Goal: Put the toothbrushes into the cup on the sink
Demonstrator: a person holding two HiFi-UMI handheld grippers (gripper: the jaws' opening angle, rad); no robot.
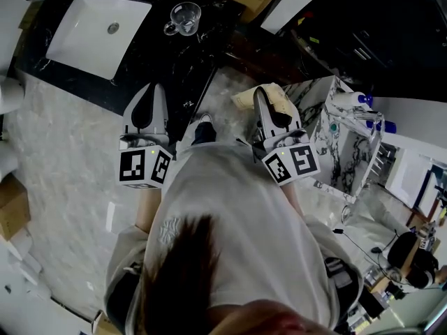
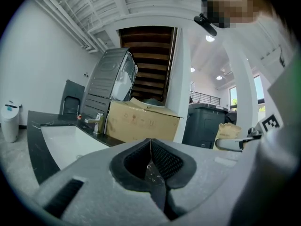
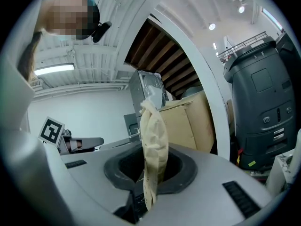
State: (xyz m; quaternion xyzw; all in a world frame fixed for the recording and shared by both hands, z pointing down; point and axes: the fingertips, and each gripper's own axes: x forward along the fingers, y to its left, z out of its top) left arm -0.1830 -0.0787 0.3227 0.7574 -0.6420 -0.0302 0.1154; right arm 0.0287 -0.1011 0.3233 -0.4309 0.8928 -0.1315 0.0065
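A clear glass cup stands on the black counter to the right of the white sink. My left gripper hovers short of the counter's near edge, jaws shut with nothing between them. My right gripper is held further right over the floor. It is shut on a beige cloth, which stands up between the pads. No toothbrush shows in any view.
A marble-patterned stand with bottles on top sits to the right. The left gripper view shows a faucet, a cardboard box and a dark bin beyond the counter. Pale marble floor lies below.
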